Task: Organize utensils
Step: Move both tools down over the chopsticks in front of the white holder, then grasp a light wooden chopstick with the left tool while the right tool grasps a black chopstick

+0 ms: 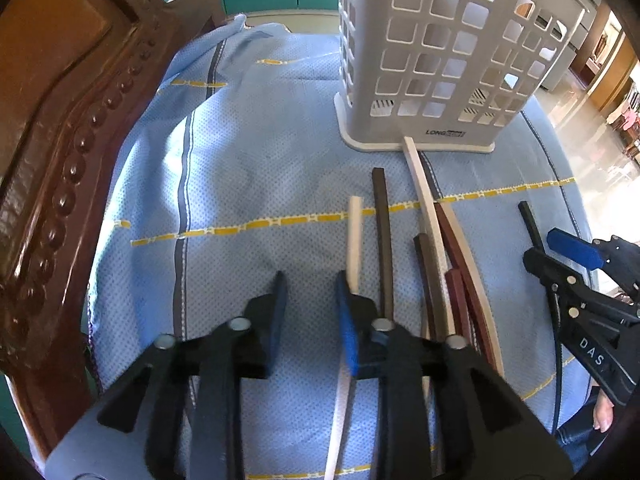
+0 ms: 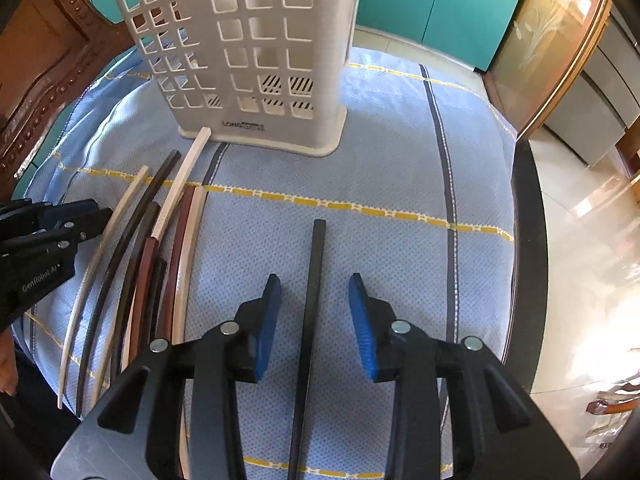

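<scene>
Right wrist view shows the right gripper [image 2: 314,320] with its blue-padded jaws spread wide, straddling a single black square-section chopstick [image 2: 312,300] that lies on the pale blue dotted cloth with yellow stripes [image 2: 392,168], with neither pad touching the stick. Beyond the stick's far tip stands the white perforated plastic utensil holder [image 2: 256,52], upright on the cloth. Left of the black chopstick lies a loose bundle of white, dark brown and reddish chopsticks [image 2: 160,240], and one long white chopstick [image 2: 180,184] touches the holder's base with its tip. Left wrist view shows the left gripper [image 1: 312,312] with jaws wide and holding nothing, beside a short white chopstick [image 1: 354,236] of the bundle, near the holder's front.
</scene>
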The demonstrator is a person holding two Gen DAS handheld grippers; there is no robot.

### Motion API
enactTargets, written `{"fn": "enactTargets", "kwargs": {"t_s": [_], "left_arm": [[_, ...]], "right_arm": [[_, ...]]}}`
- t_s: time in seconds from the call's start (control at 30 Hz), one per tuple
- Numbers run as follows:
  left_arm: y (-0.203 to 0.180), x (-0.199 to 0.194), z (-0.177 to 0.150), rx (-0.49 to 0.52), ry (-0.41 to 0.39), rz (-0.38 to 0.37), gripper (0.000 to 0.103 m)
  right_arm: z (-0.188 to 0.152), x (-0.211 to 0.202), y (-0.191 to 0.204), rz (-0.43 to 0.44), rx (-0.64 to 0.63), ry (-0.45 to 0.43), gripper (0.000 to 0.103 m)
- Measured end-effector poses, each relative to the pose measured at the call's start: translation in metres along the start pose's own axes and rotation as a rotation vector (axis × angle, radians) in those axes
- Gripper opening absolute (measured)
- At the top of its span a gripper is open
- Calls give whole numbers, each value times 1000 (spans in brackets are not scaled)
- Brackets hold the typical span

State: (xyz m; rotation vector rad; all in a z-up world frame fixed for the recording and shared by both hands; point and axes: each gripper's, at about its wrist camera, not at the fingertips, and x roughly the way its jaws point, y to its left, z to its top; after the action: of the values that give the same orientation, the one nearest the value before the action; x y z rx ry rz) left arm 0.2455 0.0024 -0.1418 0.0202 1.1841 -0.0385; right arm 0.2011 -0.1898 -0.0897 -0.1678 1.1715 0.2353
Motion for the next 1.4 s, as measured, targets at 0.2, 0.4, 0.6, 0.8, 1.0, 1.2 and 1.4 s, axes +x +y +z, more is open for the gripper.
{"fn": "enactTargets", "kwargs": {"t_s": [0.2,0.4,0.6,0.8,1.0,1.2,1.4], "left_arm": [[-5,-16,2,7,-48,-43,34],[-15,-5,-1,52,-27,-8,33],[-6,3,1,30,-5,31,23],[-6,-16,-4,34,-36,-36,23],[-12,-15,-11,71,-10,-72,23],[-7,-9,-10,70,-1,35,24],[-1,-16,-8,49,-18,-41,23]], "right_arm": [[-2,-2,-2,21,8,1,35],[-1,-1,3,-8,-23,-9,35],[-3,-3,4,-41,-24,-15,35],[-4,-5,5,-34,-20,-15,35],[-2,-4,3,-31,-20,-17,35],[-2,-4,3,-36,-25,-20,35],[-2,-4,4,-32,-21,-18,35]]}}
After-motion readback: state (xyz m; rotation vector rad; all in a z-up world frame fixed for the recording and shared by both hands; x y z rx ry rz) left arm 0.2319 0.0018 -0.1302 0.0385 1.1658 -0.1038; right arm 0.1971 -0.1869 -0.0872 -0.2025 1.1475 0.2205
